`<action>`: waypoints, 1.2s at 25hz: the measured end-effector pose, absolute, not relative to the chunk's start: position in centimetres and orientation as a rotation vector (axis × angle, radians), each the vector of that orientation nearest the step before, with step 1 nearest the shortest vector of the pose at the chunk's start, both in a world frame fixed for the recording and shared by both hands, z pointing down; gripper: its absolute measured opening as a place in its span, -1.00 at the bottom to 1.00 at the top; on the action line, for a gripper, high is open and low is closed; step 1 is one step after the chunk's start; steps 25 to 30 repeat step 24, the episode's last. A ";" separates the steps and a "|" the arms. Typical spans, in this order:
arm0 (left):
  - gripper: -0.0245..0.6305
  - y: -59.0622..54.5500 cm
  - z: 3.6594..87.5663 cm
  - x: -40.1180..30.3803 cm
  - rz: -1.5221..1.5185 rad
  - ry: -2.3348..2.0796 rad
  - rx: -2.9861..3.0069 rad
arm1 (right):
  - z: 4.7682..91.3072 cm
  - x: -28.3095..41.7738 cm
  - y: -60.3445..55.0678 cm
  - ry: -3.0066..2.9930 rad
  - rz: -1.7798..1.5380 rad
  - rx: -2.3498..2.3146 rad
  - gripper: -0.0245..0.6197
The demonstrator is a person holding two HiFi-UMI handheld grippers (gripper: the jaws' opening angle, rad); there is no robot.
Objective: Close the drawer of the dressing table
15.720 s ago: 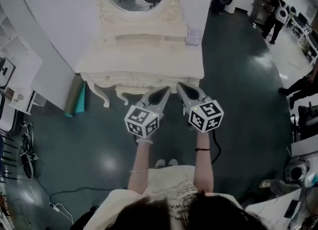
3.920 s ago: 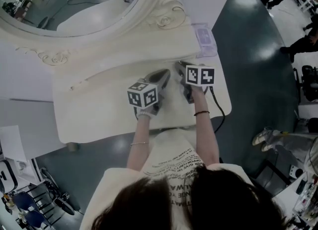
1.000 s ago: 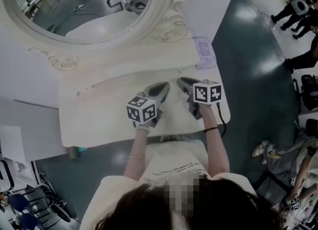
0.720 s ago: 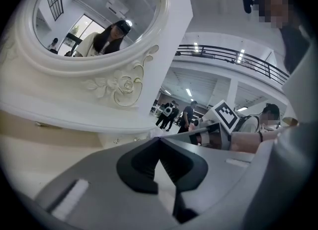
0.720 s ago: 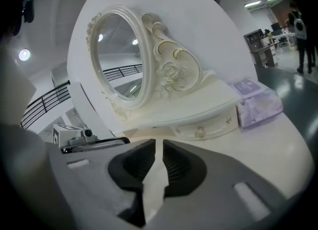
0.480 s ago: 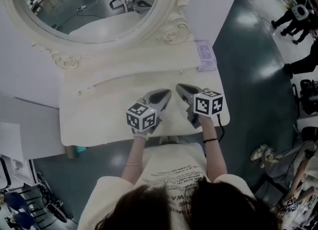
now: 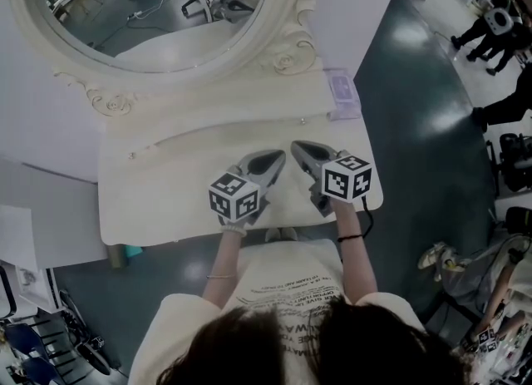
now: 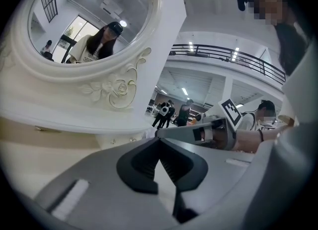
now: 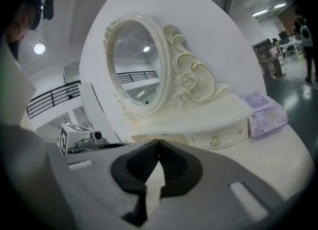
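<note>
We hold both grippers over the table (image 7: 158, 200), side by side, tips pointing toward the mirror (image 7: 150, 9). The left gripper (image 7: 280, 155) has its jaws together, tip against tip, with nothing between them. The right gripper (image 7: 296, 145) has just been closing its jaws; they now meet as well, and they too are empty. The drawer (image 9: 218, 135) is the small one with a knob in the low tier (image 7: 233, 130) under the mirror. It sits flush with the tier's front, ahead of the tips, and neither gripper touches it. A purple box (image 7: 342, 92) stands at the tier's right end, just beside the drawer.
</note>
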State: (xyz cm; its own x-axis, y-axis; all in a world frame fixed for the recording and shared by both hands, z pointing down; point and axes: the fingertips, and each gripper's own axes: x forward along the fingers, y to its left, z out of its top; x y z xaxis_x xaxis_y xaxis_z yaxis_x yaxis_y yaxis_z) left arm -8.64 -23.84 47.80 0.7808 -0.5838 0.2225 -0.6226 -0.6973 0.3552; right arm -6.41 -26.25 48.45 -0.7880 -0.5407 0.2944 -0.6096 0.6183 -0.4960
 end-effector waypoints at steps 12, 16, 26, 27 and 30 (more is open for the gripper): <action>-0.93 -23.5 47.6 -8.7 0.114 -0.914 2.562 | 47.8 -6.8 -25.7 -2.766 0.859 0.947 -0.91; -0.93 -23.2 47.6 -8.5 0.106 -0.909 2.562 | 47.8 -6.7 -25.5 -2.770 0.860 0.945 -0.91; -0.93 -23.3 47.8 -8.4 0.107 -0.905 2.567 | 47.9 -6.5 -25.4 -2.781 0.864 0.949 -0.91; -0.93 -23.3 47.8 -8.4 0.107 -0.905 2.567 | 47.9 -6.5 -25.4 -2.781 0.864 0.949 -0.91; -0.93 -23.3 47.8 -8.4 0.107 -0.905 2.567 | 47.9 -6.5 -25.4 -2.781 0.864 0.949 -0.91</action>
